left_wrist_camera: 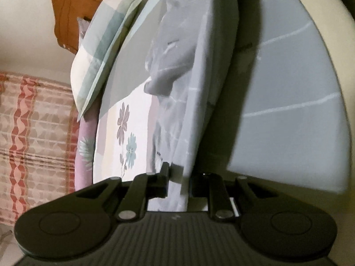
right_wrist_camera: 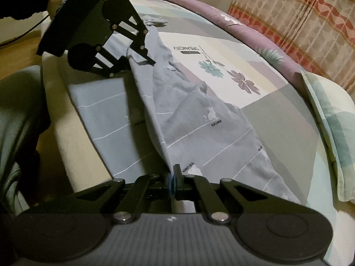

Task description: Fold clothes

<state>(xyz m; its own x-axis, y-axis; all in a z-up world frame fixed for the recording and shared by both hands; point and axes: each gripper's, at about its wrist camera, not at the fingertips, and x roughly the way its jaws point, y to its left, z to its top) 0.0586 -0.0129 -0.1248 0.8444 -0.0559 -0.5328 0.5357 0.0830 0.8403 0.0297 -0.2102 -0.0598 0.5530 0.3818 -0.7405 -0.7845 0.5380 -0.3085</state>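
A grey-blue garment with thin white lines [right_wrist_camera: 199,119] lies on the bed, one edge lifted into a raised fold. My right gripper [right_wrist_camera: 174,173] is shut on the near end of that lifted edge. My left gripper [right_wrist_camera: 142,61] appears at the upper left of the right wrist view, shut on the far end of the same edge. In the left wrist view my left gripper [left_wrist_camera: 175,173] pinches the garment [left_wrist_camera: 195,84], which rises in a ridge ahead of it. A flat part of the garment [left_wrist_camera: 288,110] lies to the right.
The bedsheet [right_wrist_camera: 255,71] has pastel blocks and printed flowers. A checked pillow [right_wrist_camera: 332,119] lies at the bed's right side, also visible as the pillow [left_wrist_camera: 104,44]. A purple quilt [right_wrist_camera: 221,20] runs along the far edge by a red patterned curtain [right_wrist_camera: 299,11]. A person's sleeve [right_wrist_camera: 17,115] is at left.
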